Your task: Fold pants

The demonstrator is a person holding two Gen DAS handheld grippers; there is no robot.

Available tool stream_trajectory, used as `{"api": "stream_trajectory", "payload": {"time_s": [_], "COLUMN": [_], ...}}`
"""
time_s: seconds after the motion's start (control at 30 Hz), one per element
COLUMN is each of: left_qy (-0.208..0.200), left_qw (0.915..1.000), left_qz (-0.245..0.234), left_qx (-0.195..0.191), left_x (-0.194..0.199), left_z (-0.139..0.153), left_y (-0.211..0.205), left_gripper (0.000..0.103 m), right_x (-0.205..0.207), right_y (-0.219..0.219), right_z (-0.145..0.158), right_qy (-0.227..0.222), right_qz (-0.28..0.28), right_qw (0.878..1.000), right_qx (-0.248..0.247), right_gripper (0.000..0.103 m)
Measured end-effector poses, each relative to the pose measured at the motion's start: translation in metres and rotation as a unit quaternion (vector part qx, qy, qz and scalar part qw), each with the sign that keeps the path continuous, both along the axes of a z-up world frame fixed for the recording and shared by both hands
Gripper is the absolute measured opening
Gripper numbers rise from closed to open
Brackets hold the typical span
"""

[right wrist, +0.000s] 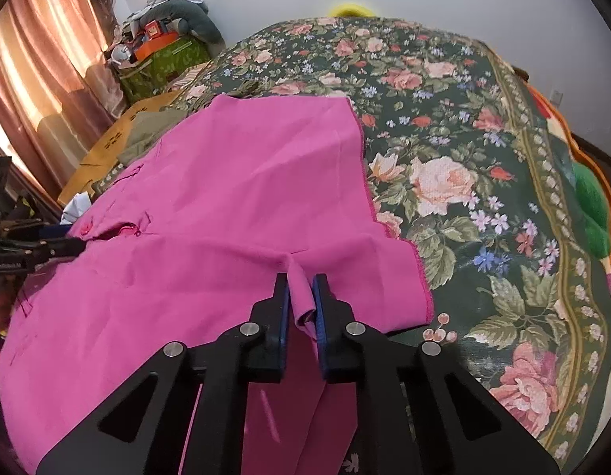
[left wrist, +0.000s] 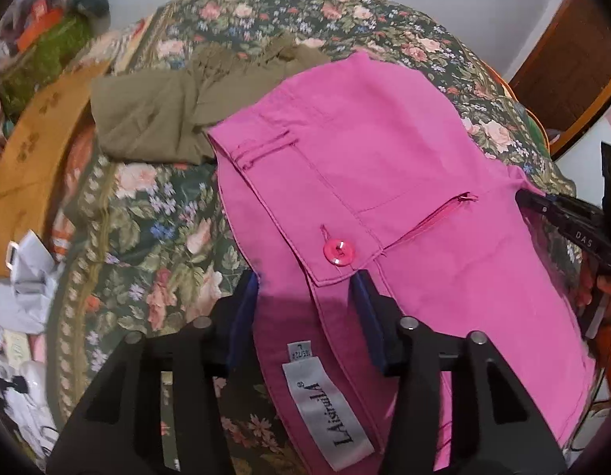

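Observation:
Pink pants (left wrist: 384, 166) lie on a floral bedspread (left wrist: 147, 213), waistband toward me, with a pink button (left wrist: 339, 252), a zip pocket and a white label (left wrist: 325, 403). My left gripper (left wrist: 305, 281) is open, its jaws wide apart on either side of the waistband edge. In the right wrist view the pants (right wrist: 226, 182) are spread flat. My right gripper (right wrist: 301, 281) is shut on a pinched fold of the pink cloth near the hem. The left gripper also shows in the right wrist view (right wrist: 48, 251), and the right gripper in the left wrist view (left wrist: 558, 213).
Folded olive-green pants (left wrist: 155, 118) lie beyond the pink ones. A brown cardboard box (left wrist: 32, 158) and cluttered bags (left wrist: 44, 39) stand left of the bed. Curtains (right wrist: 36, 59) hang at the left. The bedspread (right wrist: 483, 158) extends to the right.

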State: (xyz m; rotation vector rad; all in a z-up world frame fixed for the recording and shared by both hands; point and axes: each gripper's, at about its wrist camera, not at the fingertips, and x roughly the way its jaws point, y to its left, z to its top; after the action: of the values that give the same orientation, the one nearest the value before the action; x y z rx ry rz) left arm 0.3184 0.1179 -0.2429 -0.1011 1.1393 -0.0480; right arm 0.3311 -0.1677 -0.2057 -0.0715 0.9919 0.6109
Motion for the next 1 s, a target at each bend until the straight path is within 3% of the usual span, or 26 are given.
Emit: {"api": "stream_trajectory", "payload": {"time_s": [0.27,0.4,0.53,0.67,0.73,0.8,1.0], "left_qy": [-0.048,-0.017,0.037,0.050,0.048,0.039,0.028], "left_qw": [0.9968,0.9997,0.9985,0.9979,0.9984,0.9988,0.9983], "left_qz": [0.017,-0.009,-0.033,-0.030,-0.026,-0.029,-0.024], "left_qx": [0.061,0.018,-0.025,-0.030,-0.018,0.012,0.045], "left_x": [-0.012,-0.005,0.006,0.016,0.019,0.020,0.017], "left_z": [0.030,0.029,0.005,-0.008,-0.011,-0.013,-0.016], "left_y": [0.001,-0.002,-0.014,-0.021,-0.023,-0.028,-0.031], "left_gripper": [0.047,0.045,0.031,0.028,0.017,0.012,0.012], "right_x": [-0.003,-0.003,-0.007,-0.011,-0.010,-0.009,-0.011], "right_y": [-0.004,-0.006,-0.008,-0.011,-0.015,-0.018,-0.016], "right_z": [-0.001,-0.005,-0.004,-0.004,-0.005,-0.004,-0.005], "right_qy": [-0.009,0.002,0.005,-0.001,0.001,0.000,-0.010], "right_qz": [-0.002,-0.010,-0.014,-0.017,-0.021,-0.030,-0.033], "right_qw": [1.000,1.000,1.000,1.000,1.000,0.999,0.999], "right_qx": [-0.021,-0.025,-0.017,-0.021,-0.018,-0.011,-0.025], "right_gripper": [0.006,0.006,0.006,0.005,0.005,0.005,0.005]}}
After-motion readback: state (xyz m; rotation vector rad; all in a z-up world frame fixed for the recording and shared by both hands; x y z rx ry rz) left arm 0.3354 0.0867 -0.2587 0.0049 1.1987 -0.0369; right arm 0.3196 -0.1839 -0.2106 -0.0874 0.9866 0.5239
